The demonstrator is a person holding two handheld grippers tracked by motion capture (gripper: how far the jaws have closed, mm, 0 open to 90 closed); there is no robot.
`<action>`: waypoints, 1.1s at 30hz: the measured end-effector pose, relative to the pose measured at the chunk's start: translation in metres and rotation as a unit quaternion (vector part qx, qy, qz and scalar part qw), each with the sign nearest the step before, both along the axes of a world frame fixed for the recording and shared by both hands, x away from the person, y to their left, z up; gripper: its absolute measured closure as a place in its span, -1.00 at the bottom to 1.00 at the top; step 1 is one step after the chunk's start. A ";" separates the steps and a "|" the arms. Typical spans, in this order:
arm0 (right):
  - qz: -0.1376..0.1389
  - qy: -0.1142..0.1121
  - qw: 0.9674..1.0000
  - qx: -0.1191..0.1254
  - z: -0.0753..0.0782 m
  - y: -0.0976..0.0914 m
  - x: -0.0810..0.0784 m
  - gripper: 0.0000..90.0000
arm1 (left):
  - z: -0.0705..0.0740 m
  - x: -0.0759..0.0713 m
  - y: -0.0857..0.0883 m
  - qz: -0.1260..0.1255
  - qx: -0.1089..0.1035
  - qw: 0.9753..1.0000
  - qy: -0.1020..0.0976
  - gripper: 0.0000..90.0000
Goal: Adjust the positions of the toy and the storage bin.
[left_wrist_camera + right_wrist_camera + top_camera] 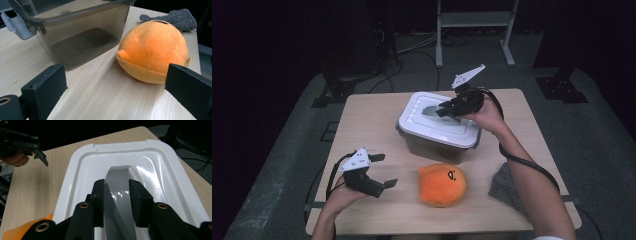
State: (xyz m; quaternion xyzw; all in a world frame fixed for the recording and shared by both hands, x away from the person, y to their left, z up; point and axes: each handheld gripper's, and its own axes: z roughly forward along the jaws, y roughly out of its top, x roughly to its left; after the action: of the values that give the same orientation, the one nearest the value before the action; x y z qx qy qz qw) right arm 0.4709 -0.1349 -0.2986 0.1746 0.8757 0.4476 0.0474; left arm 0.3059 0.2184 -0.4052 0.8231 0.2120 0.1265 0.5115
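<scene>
1. Two black grippers are at work over a pale wood-grain table (362,120).
2. At the far side, the right gripper (443,111) has its matte, blocky pads clamped on the grey handle (118,192), a smooth, glossy arched strap that rises from the middle of the white lid (160,167).
3. That lid is hard plastic, rounded at the corners with a raised rim, and sits on a smoky translucent bin (82,37) with a grey latch at its end.
4. Near the front edge, the left gripper (384,170) hangs just above the table, jaws wide apart with nothing between them.
5. Just beside the bin lies a round, fuzzy orange plush toy (442,184), and a nubbly grey cloth (504,186) is to its right.
</scene>
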 end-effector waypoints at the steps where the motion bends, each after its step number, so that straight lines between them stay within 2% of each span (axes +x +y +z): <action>1: 0.000 -0.003 1.000 -0.001 0.002 -0.003 -0.002 0.47 | 0.000 0.000 0.000 0.000 0.001 1.000 0.000 -0.94; 13: -0.030 -0.009 1.000 -0.001 0.019 -0.046 -0.025 0.47 | 0.000 -0.001 0.001 0.004 0.002 1.000 -0.001 -0.94; 28: -0.073 -0.016 0.997 0.002 0.023 -0.108 -0.057 0.47 | 0.000 -0.003 0.003 0.011 0.002 1.000 -0.001 -0.94; 33: -0.094 -0.018 0.995 0.004 0.024 -0.132 -0.068 0.47 | 0.002 -0.002 0.005 0.013 -0.007 1.000 -0.001 -0.94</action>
State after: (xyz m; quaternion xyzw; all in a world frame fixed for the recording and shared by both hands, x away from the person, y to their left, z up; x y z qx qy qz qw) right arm 0.4026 -0.2665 -0.2744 0.2481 0.8525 0.4481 0.1044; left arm 0.3037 0.2231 -0.4035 0.8167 0.2227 0.1323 0.5157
